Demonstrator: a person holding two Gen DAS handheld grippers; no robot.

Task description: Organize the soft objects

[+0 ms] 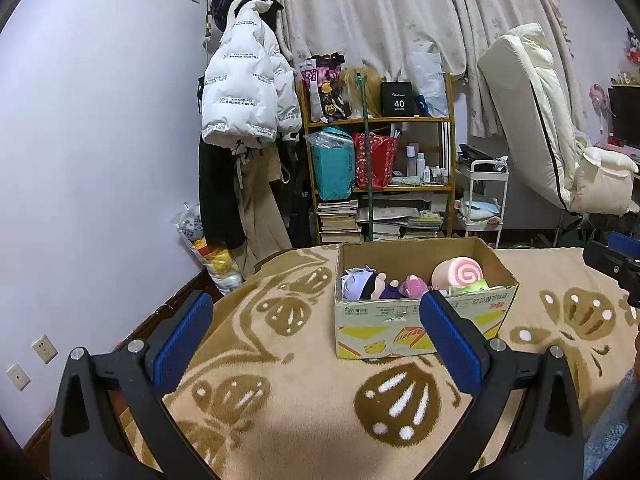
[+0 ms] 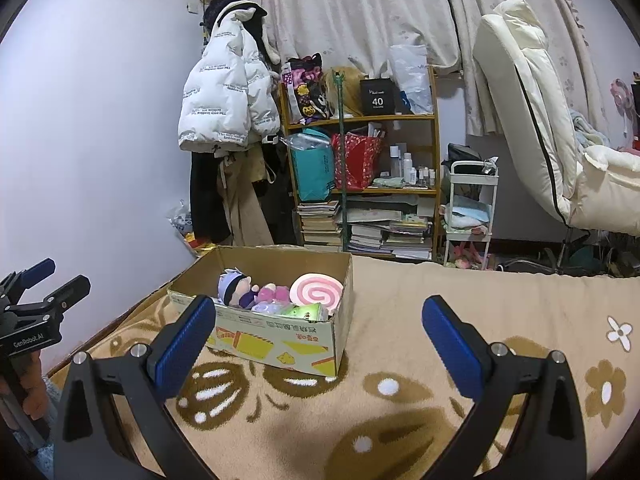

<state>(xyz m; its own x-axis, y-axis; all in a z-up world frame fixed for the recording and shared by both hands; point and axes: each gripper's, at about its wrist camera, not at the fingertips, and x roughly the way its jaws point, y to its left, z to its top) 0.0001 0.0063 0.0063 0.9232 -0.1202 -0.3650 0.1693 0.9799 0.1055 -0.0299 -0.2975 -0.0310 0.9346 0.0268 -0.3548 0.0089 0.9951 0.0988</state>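
A cardboard box point(image 1: 384, 330) stands on the beige patterned blanket point(image 1: 296, 420). It holds soft toys: a white-haired doll point(image 1: 360, 282), a pink plush point(image 1: 414, 286), a pink swirl lollipop cushion point(image 1: 460, 274) and a green item point(image 1: 472, 287). The box also shows in the right wrist view point(image 2: 280, 340) with the lollipop cushion point(image 2: 316, 292) and doll point(image 2: 236, 288). My left gripper point(image 1: 316, 320) is open and empty, in front of the box. My right gripper point(image 2: 318, 322) is open and empty, to the right of the box.
A wooden shelf point(image 1: 380, 160) with bags, bottles and books stands behind the bed, with hanging coats point(image 1: 248, 92) to its left. A white cart point(image 1: 484, 200) and a folded mattress point(image 1: 536, 120) are on the right. The wall is at left.
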